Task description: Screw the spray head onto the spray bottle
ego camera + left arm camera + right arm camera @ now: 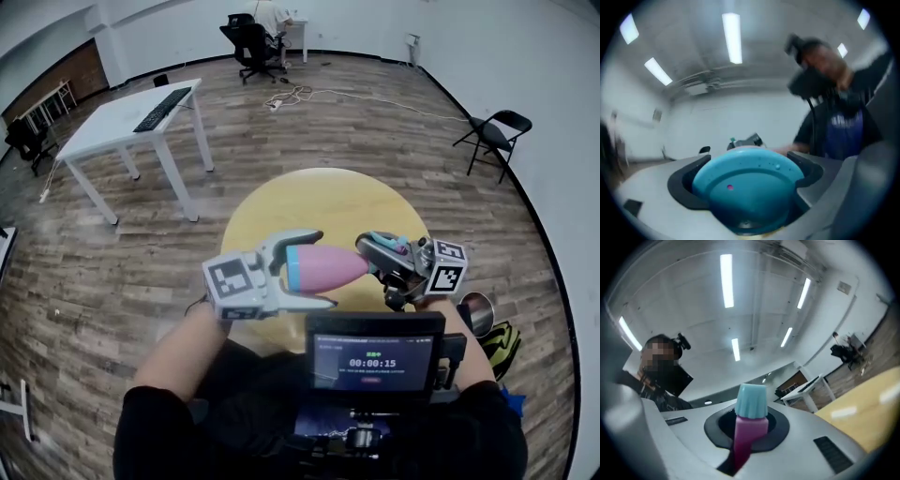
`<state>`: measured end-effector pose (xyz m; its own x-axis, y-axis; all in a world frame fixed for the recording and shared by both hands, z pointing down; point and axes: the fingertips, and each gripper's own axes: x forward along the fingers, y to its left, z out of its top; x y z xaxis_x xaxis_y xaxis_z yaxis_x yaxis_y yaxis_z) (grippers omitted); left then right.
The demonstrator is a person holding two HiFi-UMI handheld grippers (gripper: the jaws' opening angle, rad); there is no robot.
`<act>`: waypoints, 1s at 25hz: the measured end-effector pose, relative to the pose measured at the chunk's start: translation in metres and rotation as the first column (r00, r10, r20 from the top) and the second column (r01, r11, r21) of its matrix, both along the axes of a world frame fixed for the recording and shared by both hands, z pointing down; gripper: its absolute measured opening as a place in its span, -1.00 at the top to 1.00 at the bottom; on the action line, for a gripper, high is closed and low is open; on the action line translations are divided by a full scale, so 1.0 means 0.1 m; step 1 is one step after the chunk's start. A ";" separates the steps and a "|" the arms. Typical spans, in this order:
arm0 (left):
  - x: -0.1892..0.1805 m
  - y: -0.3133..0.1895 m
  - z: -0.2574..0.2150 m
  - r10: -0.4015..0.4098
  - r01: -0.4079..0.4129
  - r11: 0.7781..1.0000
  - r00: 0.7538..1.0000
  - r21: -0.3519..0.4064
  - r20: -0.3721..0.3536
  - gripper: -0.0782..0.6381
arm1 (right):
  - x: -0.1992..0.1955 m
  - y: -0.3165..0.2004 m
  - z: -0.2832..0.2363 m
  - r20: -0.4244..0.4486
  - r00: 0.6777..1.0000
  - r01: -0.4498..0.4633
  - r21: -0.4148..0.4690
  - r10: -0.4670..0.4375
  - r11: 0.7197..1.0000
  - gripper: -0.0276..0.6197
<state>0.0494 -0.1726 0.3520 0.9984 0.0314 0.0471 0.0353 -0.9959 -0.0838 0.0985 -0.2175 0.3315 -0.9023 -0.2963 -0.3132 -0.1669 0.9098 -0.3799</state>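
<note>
Both loaded, centre frame: our left tool point(319, 269) clamps the bottle point(330, 267), right tool point(371, 251) the head point(392, 244); any tilt and we cross-thread.

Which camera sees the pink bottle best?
The head view: the whole spray bottle lies sideways in the left hand-held gripper. The left gripper view shows only its blue bottom; the right gripper view shows the spray head, no bottle.

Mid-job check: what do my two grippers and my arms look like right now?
The left gripper has a pale grey shell with curved jaws. The right gripper is grey too, and looks darker from the head view. Each carries a white cube printed with black square markers. Black pads line the jaws. The person wears black short sleeves.
</note>
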 end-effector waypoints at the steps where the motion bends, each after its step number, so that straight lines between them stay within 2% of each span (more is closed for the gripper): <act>1: 0.03 0.04 0.15 -0.066 0.025 0.954 0.990 0.299 0.129 -0.73 | 0.02 -0.04 0.08 0.025 0.999 0.036 -0.086 -0.034 0.996 0.87; 2: 0.04 0.02 0.31 -0.171 0.017 0.824 0.960 0.566 0.220 -0.73 | 0.02 -0.08 0.16 0.053 0.997 0.068 -0.170 -0.060 0.983 0.87; 3: 0.04 -0.02 0.44 -0.277 -0.014 0.658 0.925 0.753 0.259 -0.73 | 0.02 -0.11 0.23 0.087 0.993 0.096 -0.245 -0.077 0.965 0.87; 4: 0.04 -0.06 0.51 -0.350 -0.045 0.519 0.900 0.854 0.261 -0.73 | 0.02 -0.14 0.27 0.121 0.989 0.116 -0.298 -0.083 0.947 0.87; 5: 0.03 -0.09 0.53 -0.382 -0.058 0.450 0.890 0.891 0.251 -0.73 | 0.01 -0.16 0.30 0.141 0.987 0.124 -0.320 -0.082 0.939 0.87; 6: 0.02 -0.11 0.53 -0.384 -0.045 0.458 0.891 0.888 0.243 -0.73 | 0.01 -0.17 0.30 0.140 0.987 0.117 -0.316 -0.076 0.942 0.87; 7: -0.01 -0.13 0.50 -0.372 -0.008 0.524 0.897 0.852 0.238 -0.73 | 0.00 -0.17 0.29 0.128 0.990 0.101 -0.296 -0.065 0.950 0.86; 8: -0.04 -0.18 0.46 -0.352 0.051 0.630 0.908 0.775 0.227 -0.73 | 0.01 -0.16 0.24 0.117 0.992 0.081 -0.262 -0.051 0.962 0.86; 9: -0.09 -0.25 0.40 -0.321 0.122 0.756 0.925 0.643 0.203 -0.74 | 0.05 -0.15 0.18 0.119 0.992 0.058 -0.219 -0.033 0.974 0.86; 10: -0.15 -0.35 0.33 -0.282 0.184 0.874 0.946 0.449 0.160 -0.74 | 0.12 -0.15 0.09 0.134 0.991 0.030 -0.175 -0.006 0.984 0.86; 11: -0.23 -0.45 0.27 -0.241 0.217 0.955 0.965 0.202 0.102 -0.75 | 0.22 -0.15 0.01 0.154 0.988 -0.006 -0.134 0.027 0.991 0.86; 12: -0.31 -0.55 0.22 -0.204 0.206 0.976 0.978 -0.067 0.033 -0.76 | 0.30 -0.15 -0.07 0.162 0.985 -0.048 -0.091 0.063 0.995 0.86; 13: -0.37 -0.61 0.16 -0.173 0.148 0.937 0.984 -0.317 -0.050 -0.76 | 0.36 -0.16 -0.13 0.147 0.984 -0.091 -0.039 0.096 0.995 0.86; 14: -0.41 -0.65 0.08 -0.153 0.061 0.859 0.978 -0.508 -0.140 -0.76 | 0.36 -0.15 -0.16 0.110 0.987 -0.124 0.019 0.121 0.992 0.86; 15: -0.41 -0.67 0.01 -0.140 -0.029 0.779 0.966 -0.626 -0.219 -0.76 | 0.31 -0.12 -0.17 0.059 0.989 -0.140 0.074 0.136 0.987 0.86; 16: -0.37 -0.63 -0.03 -0.119 -0.103 0.724 0.955 -0.682 -0.271 -0.76 | 0.21 -0.08 -0.16 0.009 0.990 -0.138 0.119 0.138 0.983 0.86; 17: -0.28 -0.55 -0.06 -0.081 -0.153 0.706 0.953 -0.692 -0.293 -0.76 | 0.10 -0.03 -0.15 -0.031 0.991 -0.124 0.150 0.130 0.981 0.86; 18: -0.18 -0.42 -0.08 -0.029 -0.180 0.723 0.957 -0.667 -0.289 -0.77 | 0.00 0.00 -0.13 -0.050 0.992 -0.106 0.160 0.115 0.981 0.86; 19: -0.09 -0.28 -0.10 0.019 -0.184 0.769 0.964 -0.612 -0.266 -0.77 | -0.04 0.02 -0.12 -0.048 0.994 -0.085 0.147 0.093 0.986 0.86; 20: -0.03 -0.16 -0.10 0.056 -0.165 0.842 0.974 -0.514 -0.220 -0.76 | -0.05 0.02 -0.10 -0.031 0.997 -0.061 0.108 0.065 0.992 0.87; 21: 0.01 -0.05 -0.07 0.080 -0.125 0.928 0.987 -0.352 -0.139 -0.77 | -0.03 -0.01 -0.06 -0.005 1.000 -0.029 0.045 0.029 0.999 0.87; 22: 0.04 0.04 0.02 0.075 -0.076 0.991 0.997 -0.107 -0.021 -0.76 | -0.01 -0.03 0.00 0.026 1.000 0.015 -0.038 -0.014 0.999 0.87; 23: 0.06 0.08 0.16 0.018 -0.041 0.979 0.993 0.199 0.115 -0.76 | 0.00 -0.06 0.07 0.061 0.996 0.065 -0.128 -0.058 0.990 0.87; 24: 0.07 0.07 0.32 -0.092 -0.033 0.870 0.969 0.492 0.229 -0.76 | -0.01 -0.08 0.14 0.095 0.991 0.111 -0.214 -0.092 0.971 0.87; 25: 0.06 0.03 0.46 -0.215 -0.051 0.714 0.933 0.698 0.289 -0.76 | -0.01 -0.09 0.21 0.122 0.986 0.141 -0.282 -0.111 0.949 0.87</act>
